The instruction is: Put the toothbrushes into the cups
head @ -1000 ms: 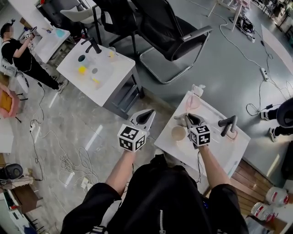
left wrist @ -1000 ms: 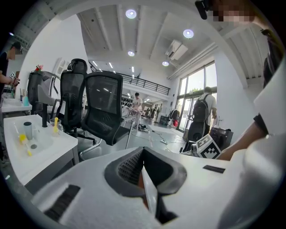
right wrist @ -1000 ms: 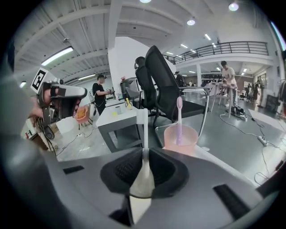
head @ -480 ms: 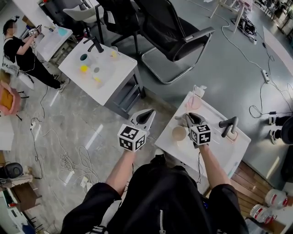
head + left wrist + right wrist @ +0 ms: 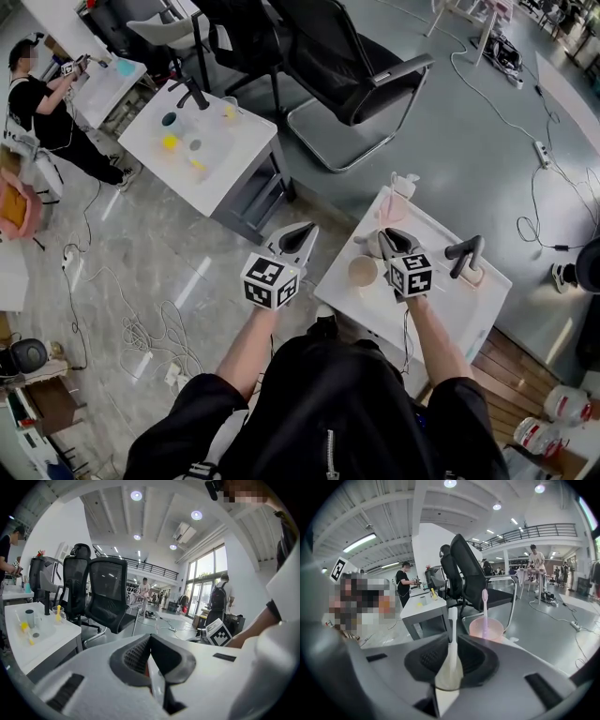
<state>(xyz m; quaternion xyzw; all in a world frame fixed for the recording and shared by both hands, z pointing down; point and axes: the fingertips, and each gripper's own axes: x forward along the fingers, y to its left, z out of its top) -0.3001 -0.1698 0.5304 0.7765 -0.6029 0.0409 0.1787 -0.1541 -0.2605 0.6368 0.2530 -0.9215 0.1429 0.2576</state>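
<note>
- The right tongs hang over the middle of the small white counter. Their jaws have just been opening and stand loosened. A white toothbrush is upright between them, bristle end up.
- Whether the white toothbrush's lower end sits in a cup cannot be told.
- A beige cup stands upright near the counter's left edge, just beside the right tongs.
- A pink cup stands by the counter's far corner, and a pink toothbrush stands in it, head up.
- A black tap-shaped fixture rises near the counter's right corner, well apart from both cups.
- The left tongs are clenched, the two tips meeting. They are held off the counter's left edge, above the floor.
- Farther off, a second white counter carries a few small cups, with a black chair beside it.
</note>
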